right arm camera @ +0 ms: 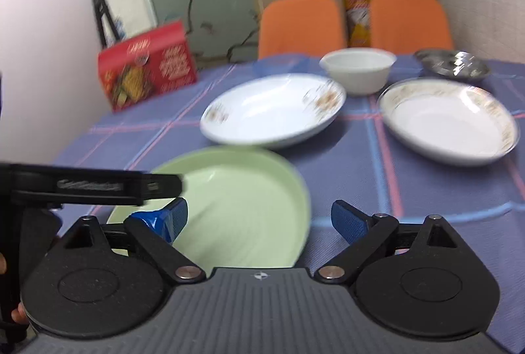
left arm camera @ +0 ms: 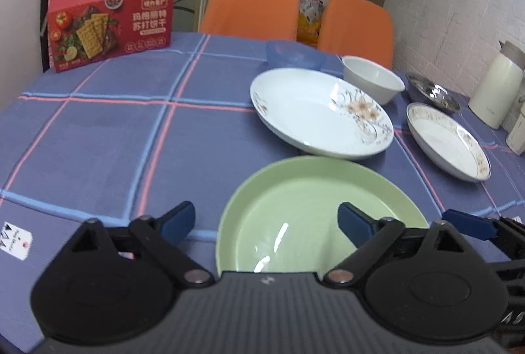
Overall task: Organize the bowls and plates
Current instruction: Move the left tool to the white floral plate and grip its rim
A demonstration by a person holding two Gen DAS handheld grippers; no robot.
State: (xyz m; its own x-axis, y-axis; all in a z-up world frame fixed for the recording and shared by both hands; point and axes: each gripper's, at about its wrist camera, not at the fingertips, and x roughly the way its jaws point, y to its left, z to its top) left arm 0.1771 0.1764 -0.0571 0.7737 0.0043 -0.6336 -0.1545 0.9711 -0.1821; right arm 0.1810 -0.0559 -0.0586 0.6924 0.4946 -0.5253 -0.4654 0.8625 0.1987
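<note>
A pale green plate (left arm camera: 305,209) lies on the checked tablecloth nearest me. My left gripper (left arm camera: 266,220) is open above its left half, with nothing between its fingers. My right gripper (right arm camera: 262,220) is open too, and the green plate's (right arm camera: 242,199) right rim lies below the gap. Beyond it sits a white flowered plate (left arm camera: 315,111), then a white bowl (left arm camera: 374,80) and a blue bowl (left arm camera: 293,53). To the right lie a gold-rimmed plate (right arm camera: 449,121) and a steel bowl (right arm camera: 452,62).
A red cracker box (left arm camera: 110,17) stands at the table's far left. Two orange chairs (left arm camera: 251,6) are pushed in at the far edge. A cream jug (left arm camera: 495,88) stands at the right by the wall. The tablecloth (left arm camera: 98,140) on the left is bare.
</note>
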